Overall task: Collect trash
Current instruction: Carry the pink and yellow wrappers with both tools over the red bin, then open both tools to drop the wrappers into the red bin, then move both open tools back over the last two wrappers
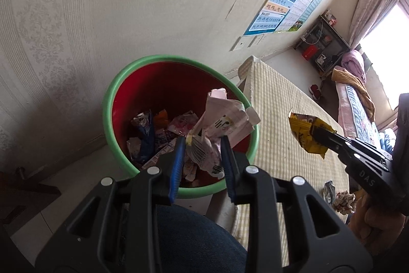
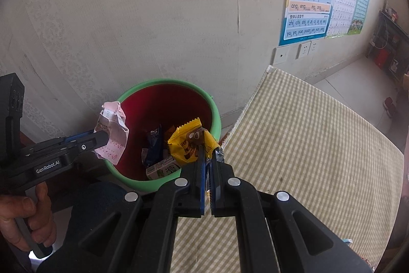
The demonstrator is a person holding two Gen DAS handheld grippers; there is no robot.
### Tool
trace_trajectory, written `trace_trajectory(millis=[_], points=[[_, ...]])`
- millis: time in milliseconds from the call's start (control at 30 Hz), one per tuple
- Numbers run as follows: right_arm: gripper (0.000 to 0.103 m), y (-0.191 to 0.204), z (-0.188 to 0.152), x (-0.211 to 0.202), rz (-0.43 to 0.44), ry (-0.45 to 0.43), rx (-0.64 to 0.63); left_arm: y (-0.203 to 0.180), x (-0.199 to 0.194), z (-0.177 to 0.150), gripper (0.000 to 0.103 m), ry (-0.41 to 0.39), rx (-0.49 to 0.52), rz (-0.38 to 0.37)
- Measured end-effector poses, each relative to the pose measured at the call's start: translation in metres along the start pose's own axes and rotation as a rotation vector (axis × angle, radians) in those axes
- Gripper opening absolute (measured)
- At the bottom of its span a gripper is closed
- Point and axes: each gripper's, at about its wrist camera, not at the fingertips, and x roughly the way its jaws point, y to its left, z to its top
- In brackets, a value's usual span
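Left tool (image 1: 203,145): clenched on pink crumpled wrapper (image 1: 225,122), centre frame, over the red bin (image 1: 112,104).
Right tool (image 2: 207,157): clenched on yellow snack wrapper (image 2: 186,145), near the bin's right rim.
Handling: likely best to centre each wrapper over the opening before releasing.
Obscured: bin floor under litter; crumpled scraps (image 1: 342,201), lower right on the checked worktop (image 1: 281,106), indistinct.

Open bin (image 1: 112,104) mouth, wall (image 1: 102,4) behind.

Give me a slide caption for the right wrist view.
Right tongs grip a yellow wrapper beside the green-rimmed bin.
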Motion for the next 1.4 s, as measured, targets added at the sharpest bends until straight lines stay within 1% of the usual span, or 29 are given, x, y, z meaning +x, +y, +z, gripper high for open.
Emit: trace_trajectory(millis=[167, 367, 433, 500, 533, 567, 600, 633, 700, 733, 767, 800, 833, 867, 900, 967, 1067, 1233, 1400], points=[[0.003, 0.023, 0.012, 0.018, 0.019, 0.013, -0.031, 0.021, 0.003, 0.002, 0.028, 0.002, -0.034, 0.003], [0.003, 0.044, 0.025, 0.039, 0.043, 0.029, -0.052, 0.035, 0.006, 0.007, 0.028, 0.003, -0.052, 0.008], [0.005, 0.05, 0.029, 0.045, 0.052, 0.033, -0.056, 0.04, 0.009, 0.009, 0.03, 0.007, -0.059, 0.01], [0.006, 0.055, 0.032, 0.05, 0.062, 0.037, -0.059, 0.043, 0.01, 0.009, 0.034, 0.009, -0.066, 0.011], [0.013, 0.056, 0.033, 0.053, 0.063, 0.039, -0.058, 0.045, 0.01, 0.009, 0.036, 0.006, -0.07, 0.011], [0.029, 0.055, 0.034, 0.055, 0.067, 0.04, -0.057, 0.046, 0.01, 0.008, 0.044, 0.004, -0.075, 0.013], [0.035, 0.055, 0.034, 0.055, 0.069, 0.038, -0.054, 0.048, 0.01, 0.007, 0.053, 0.001, -0.081, 0.013], [0.04, 0.055, 0.033, 0.056, 0.064, 0.038, -0.053, 0.049, 0.01, 0.007, 0.055, -0.002, -0.086, 0.011], [0.045, 0.052, 0.031, 0.057, 0.059, 0.044, -0.046, 0.05, 0.01, 0.006, 0.064, -0.005, -0.095, 0.005], [0.052, 0.049, 0.03, 0.057, 0.056, 0.047, -0.039, 0.051, 0.01, 0.006, 0.066, -0.006, -0.098, 0.004], [0.057, 0.047, 0.029, 0.057, 0.051, 0.047, -0.033, 0.05, 0.01, 0.005, 0.072, -0.008, -0.1, 0.003], [0.059, 0.044, 0.027, 0.055, 0.047, 0.046, -0.029, 0.048, 0.009, 0.005, 0.077, -0.01, -0.099, 0.002], [0.064, 0.041, 0.025, 0.053, 0.042, 0.044, -0.025, 0.046, 0.009, 0.005, 0.081, -0.011, -0.096, 0.004], [0.071, 0.038, 0.024, 0.051, 0.037, 0.042, -0.02, 0.044, 0.009, 0.004, 0.09, -0.014, -0.092, 0.008], [0.074, 0.035, 0.022, 0.048, 0.031, 0.039, -0.015, 0.04, 0.008, 0.004, 0.097, -0.02, -0.085, 0.014], [0.081, 0.029, 0.017, 0.043, 0.017, 0.035, -0.007, 0.031, 0.005, 0.003, 0.097, -0.031, -0.065, 0.016], [0.088, 0.015, 0.009, 0.033, -0.01, 0.025, 0.014, 0.018, 0.006, 0.001, 0.098, -0.026, -0.036, 0.014], [0.09, -0.014, -0.01, 0.013, -0.047, 0.018, 0.06, -0.009, 0.007, -0.006, 0.098, -0.013, 0.002, -0.002], [0.091, -0.045, -0.033, -0.008, -0.09, 0.017, 0.108, -0.041, 0.011, -0.017, 0.097, 0.008, 0.053, -0.036]])
